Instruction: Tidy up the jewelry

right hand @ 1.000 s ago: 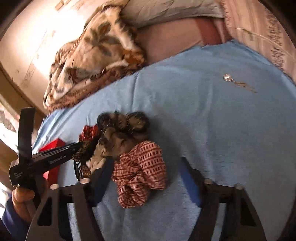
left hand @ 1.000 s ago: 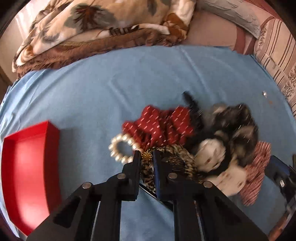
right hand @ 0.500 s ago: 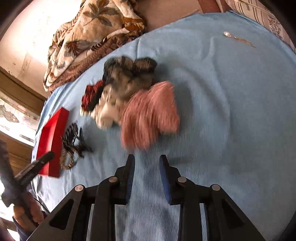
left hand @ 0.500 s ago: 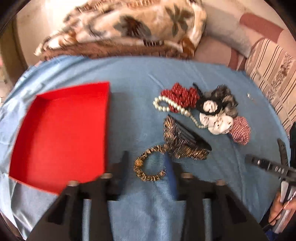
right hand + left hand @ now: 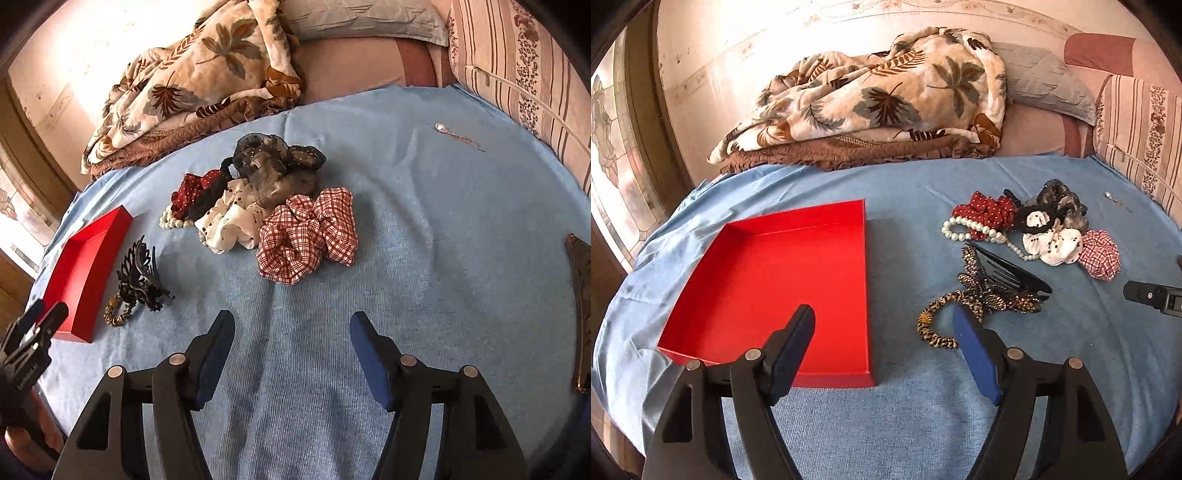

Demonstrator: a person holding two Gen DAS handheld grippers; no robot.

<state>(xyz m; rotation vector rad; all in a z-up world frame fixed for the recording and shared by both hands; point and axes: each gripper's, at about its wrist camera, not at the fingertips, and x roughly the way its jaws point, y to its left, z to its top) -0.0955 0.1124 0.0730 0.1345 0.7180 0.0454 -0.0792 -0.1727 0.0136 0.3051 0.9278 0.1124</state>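
Plainly, nothing has reached the red box [image 5: 768,280] yet — it sits empty on the blue bed sheet [image 5: 923,406], and all the jewelry lies to its right. Nearest the box are the leopard band [image 5: 932,321] and the black claw clip [image 5: 1004,284], tangled together; beyond them, further right of the box, the pearl string [image 5: 967,229] runs under a heap of scrunchies, with the checked scrunchie [image 5: 306,236] at the far edge. A small silver piece [image 5: 441,127] lies well apart, furthest from the box.

The left gripper [image 5: 882,328] hangs over the box's right wall, fingers released and still spreading, nothing between them. The right gripper [image 5: 291,332] is likewise opening and empty, over bare sheet, right of the clip.

My worry is the tangle: a pull on the band could drag the clip along, and the clip's teeth may snag the sheet. Lifting a scrunchie could likewise haul the pearls with it. The thin silver piece looks hard to pinch off soft cloth — it may be overlooked or pressed into the weave. The light box could also slide if a finger knocks its wall.

White lettering shows on the left gripper's body in the right view; I cannot read it reliably.
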